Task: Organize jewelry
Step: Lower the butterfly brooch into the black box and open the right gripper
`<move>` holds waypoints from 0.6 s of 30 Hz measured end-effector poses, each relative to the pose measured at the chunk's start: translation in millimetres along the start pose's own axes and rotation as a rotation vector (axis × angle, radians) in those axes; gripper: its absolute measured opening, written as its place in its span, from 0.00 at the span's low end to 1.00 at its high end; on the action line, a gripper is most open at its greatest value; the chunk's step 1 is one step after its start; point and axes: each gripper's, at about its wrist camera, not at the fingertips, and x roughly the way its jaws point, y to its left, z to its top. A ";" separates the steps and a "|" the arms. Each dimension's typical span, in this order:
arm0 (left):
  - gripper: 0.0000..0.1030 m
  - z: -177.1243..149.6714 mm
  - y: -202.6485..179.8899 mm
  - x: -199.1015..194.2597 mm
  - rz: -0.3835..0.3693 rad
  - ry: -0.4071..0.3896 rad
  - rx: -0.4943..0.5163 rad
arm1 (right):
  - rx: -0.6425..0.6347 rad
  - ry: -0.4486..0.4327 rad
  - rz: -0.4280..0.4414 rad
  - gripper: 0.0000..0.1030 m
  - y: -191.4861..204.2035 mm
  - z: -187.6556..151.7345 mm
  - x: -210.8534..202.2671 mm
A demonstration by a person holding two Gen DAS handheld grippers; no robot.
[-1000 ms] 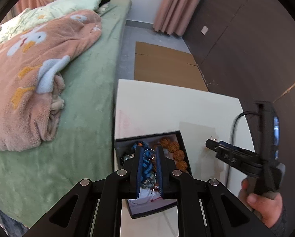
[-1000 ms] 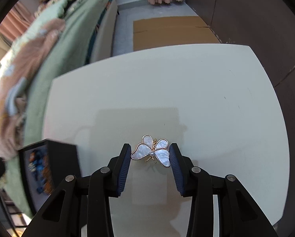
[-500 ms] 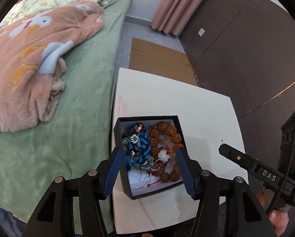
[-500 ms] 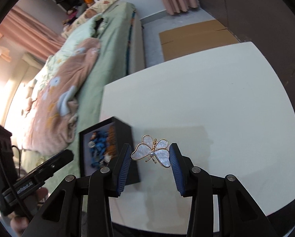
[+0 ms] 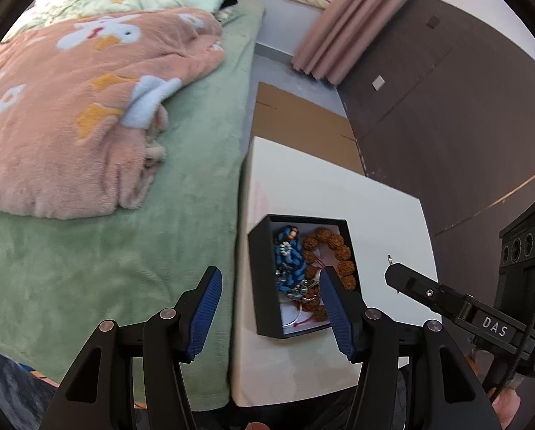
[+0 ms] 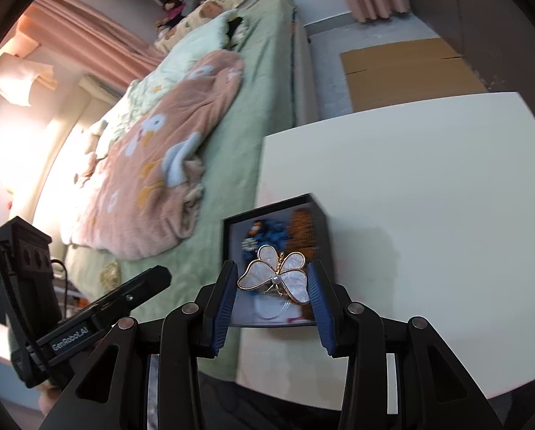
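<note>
A second ago the left gripper [image 5: 271, 308] was down in the box [image 5: 264, 286] with its jaws nearly together around the blue cord [image 5: 289, 261] and a small ring at their tips. Since then the jaws have spread wide with nothing between them, and the gripper has drawn back, so the box now lies ahead of it with one pad over the bed [image 5: 124, 251]. The right gripper [image 6: 273, 286], gripping the butterfly brooch [image 6: 274, 279], was over bare table [image 6: 428, 197] with the box far off to its left. It has now swung across, so the brooch hangs right over the open box [image 6: 228, 236].
</note>
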 end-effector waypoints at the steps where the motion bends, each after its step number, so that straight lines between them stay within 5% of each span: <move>1: 0.57 0.0 2.5 -3.1 -0.001 -0.006 -0.006 | -0.002 0.002 0.022 0.40 3.8 0.0 2.4; 3: 0.57 0.0 5.4 -8.1 -0.007 -0.016 -0.014 | 0.009 0.014 0.078 0.45 8.1 -0.3 6.3; 6: 0.64 -1.1 6.8 -14.3 -0.018 -0.026 -0.024 | 0.032 0.026 0.117 0.66 8.0 -3.2 9.3; 10: 0.79 -3.4 2.0 -22.3 -0.057 -0.049 -0.022 | 0.049 0.010 0.105 0.67 -0.2 -7.3 -0.4; 18: 0.88 -11.7 -24.2 -31.9 -0.059 -0.081 0.036 | 0.082 -0.051 0.068 0.78 -21.4 -20.9 -36.6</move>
